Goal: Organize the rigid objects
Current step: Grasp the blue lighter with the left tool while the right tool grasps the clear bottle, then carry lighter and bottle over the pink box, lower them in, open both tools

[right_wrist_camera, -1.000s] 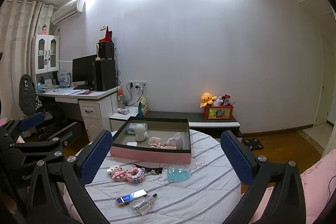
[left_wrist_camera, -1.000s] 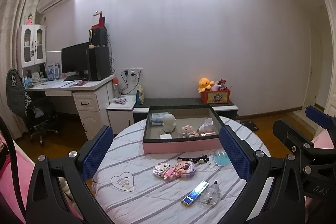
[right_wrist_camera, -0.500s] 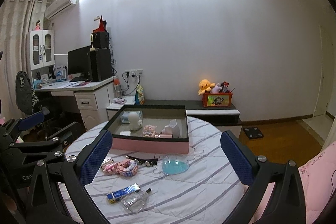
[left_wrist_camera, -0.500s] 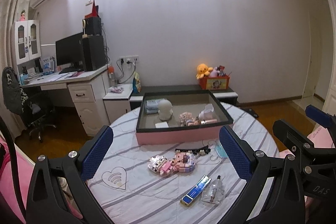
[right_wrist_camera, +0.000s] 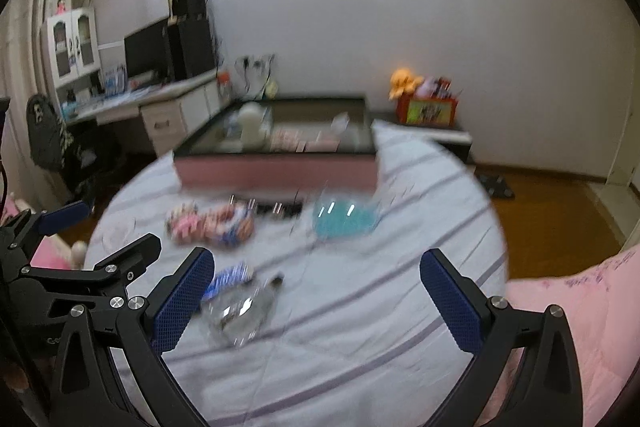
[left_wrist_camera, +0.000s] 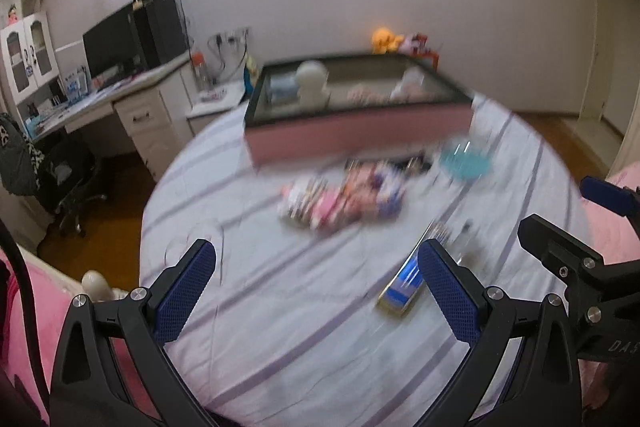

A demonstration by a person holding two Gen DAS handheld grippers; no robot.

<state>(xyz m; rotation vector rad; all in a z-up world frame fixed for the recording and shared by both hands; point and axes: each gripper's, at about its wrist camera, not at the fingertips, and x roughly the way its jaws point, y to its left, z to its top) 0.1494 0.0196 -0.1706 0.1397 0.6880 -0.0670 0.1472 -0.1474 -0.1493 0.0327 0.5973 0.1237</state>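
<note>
Left wrist view: the left gripper (left_wrist_camera: 316,287) stands wide and holds nothing. The frame is motion-blurred. The pink tray (left_wrist_camera: 356,135) with its dark rim sits in the upper centre on the striped round table (left_wrist_camera: 248,307), already carrying some pale items. Loose pieces lie below it in mid-frame: a pink toy cluster (left_wrist_camera: 344,199), a blue dish (left_wrist_camera: 466,161) to the right, and a blue-and-gold bar (left_wrist_camera: 402,285) touching the inner edge of the right finger in the picture. The right gripper's body shows at the right edge.

Right wrist view: the right gripper (right_wrist_camera: 316,287) is likewise spread wide and empty. A clear bottle (right_wrist_camera: 240,311) lies just inside the left finger, lower left of centre; the bar sits beside it.

Judgement: the step in hand is the approach to a first pick. The next move calls for centring one piece between the fingers before closing.
</note>
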